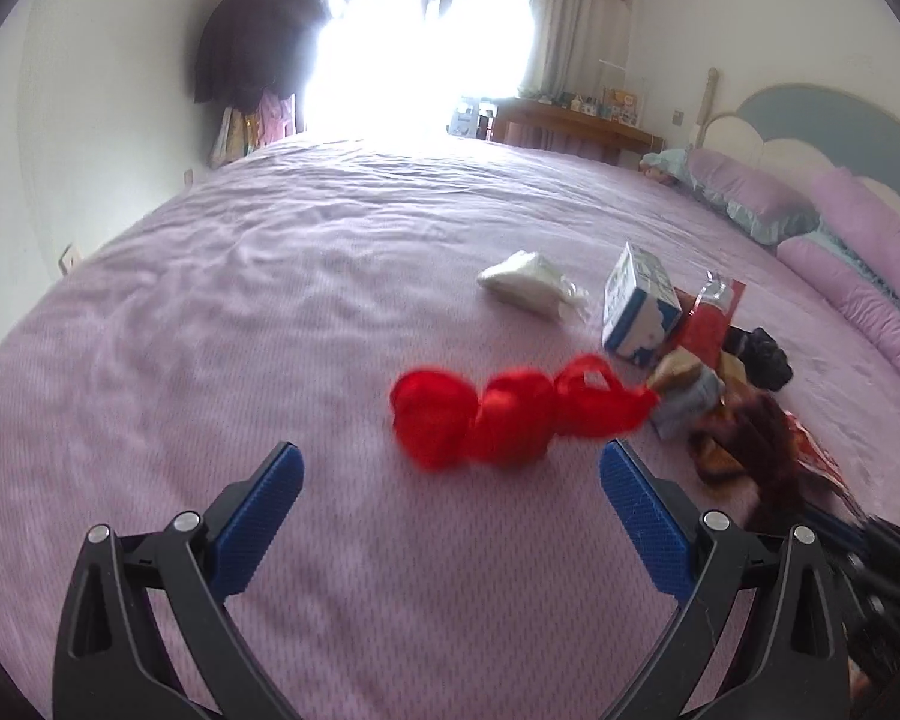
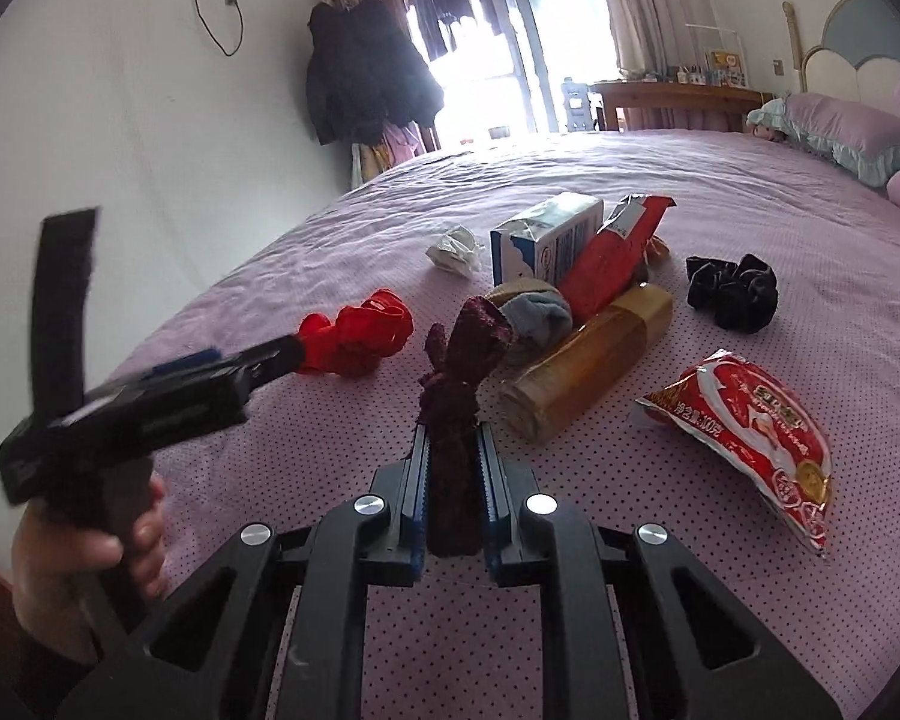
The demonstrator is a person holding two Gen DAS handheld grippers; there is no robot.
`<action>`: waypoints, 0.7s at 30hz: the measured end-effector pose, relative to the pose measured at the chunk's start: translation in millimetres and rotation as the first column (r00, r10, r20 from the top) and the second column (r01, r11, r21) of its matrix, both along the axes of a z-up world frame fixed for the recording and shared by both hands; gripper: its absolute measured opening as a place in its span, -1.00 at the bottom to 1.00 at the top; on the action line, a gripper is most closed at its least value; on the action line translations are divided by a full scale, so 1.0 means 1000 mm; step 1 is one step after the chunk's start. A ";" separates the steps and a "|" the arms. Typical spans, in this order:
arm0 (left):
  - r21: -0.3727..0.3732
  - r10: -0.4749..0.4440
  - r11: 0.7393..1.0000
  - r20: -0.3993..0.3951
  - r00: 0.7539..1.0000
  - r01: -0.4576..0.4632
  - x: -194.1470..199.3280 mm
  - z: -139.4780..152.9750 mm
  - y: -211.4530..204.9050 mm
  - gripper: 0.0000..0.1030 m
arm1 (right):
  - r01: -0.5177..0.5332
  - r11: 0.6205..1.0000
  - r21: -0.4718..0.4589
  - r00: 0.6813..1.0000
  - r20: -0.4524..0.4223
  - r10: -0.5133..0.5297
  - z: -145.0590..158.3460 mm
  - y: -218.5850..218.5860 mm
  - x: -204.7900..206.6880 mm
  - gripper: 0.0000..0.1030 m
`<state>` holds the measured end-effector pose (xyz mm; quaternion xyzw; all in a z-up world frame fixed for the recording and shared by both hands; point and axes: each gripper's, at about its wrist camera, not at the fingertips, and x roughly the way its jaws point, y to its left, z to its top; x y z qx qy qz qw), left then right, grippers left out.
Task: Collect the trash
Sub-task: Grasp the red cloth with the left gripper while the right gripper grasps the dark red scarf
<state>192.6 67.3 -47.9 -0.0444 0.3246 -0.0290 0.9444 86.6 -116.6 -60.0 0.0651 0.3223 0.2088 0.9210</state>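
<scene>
Trash lies in a heap on the pink bed (image 2: 750, 240): a milk box (image 2: 540, 237), a red wrapper (image 2: 615, 255), a clear bottle (image 2: 594, 369) and a red snack bag (image 2: 756, 432). The wrapper hides part of the box. The right tongs (image 2: 453, 450) are squeezed tight on a dark red sock (image 2: 459, 372). The left tongs (image 1: 450, 462) are wide open and hold nothing, just before a blurry red cloth (image 1: 498, 417). A white wad (image 2: 455, 249) and a black scrunchie (image 2: 732, 288) lie near.
</scene>
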 end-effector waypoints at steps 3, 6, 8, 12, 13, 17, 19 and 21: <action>0.007 -0.093 0.996 -0.026 0.995 0.093 0.019 0.000 -0.010 0.92 | -0.006 1.000 0.024 1.000 -0.004 0.006 0.003 -0.005 -0.002 -0.72; 0.038 -0.150 0.988 -0.066 0.986 0.153 0.038 -0.006 -0.022 0.92 | 0.004 1.000 0.026 1.000 -0.002 -0.004 0.006 -0.009 -0.003 -0.72; 0.076 -0.167 0.982 -0.092 0.982 0.174 0.051 -0.011 -0.029 0.92 | 0.009 0.999 0.035 1.000 -0.006 -0.009 0.006 -0.012 -0.003 -0.72; 0.120 -0.167 0.975 -0.163 0.972 0.187 0.071 -0.025 -0.036 0.67 | 0.012 0.999 0.036 1.000 -0.006 -0.012 0.008 -0.015 -0.003 -0.72; 0.129 -0.156 0.975 -0.191 0.969 0.182 0.074 -0.030 -0.037 0.43 | 0.012 0.999 0.038 1.000 -0.004 -0.012 0.009 -0.016 -0.004 -0.72; 0.089 -0.148 0.982 -0.178 0.973 0.165 0.069 -0.026 -0.028 -0.02 | 0.015 0.999 0.042 1.000 0.009 -0.015 0.013 -0.019 -0.007 -0.72; 0.043 -0.152 0.986 -0.169 0.974 0.162 0.065 -0.024 -0.021 -0.14 | 0.012 0.999 0.042 1.000 0.011 -0.013 0.013 -0.020 -0.009 -0.72; 0.009 -0.158 0.987 -0.154 0.975 0.161 0.058 -0.022 -0.017 -0.18 | 0.010 0.999 0.037 1.000 0.011 -0.010 0.013 -0.020 -0.011 -0.72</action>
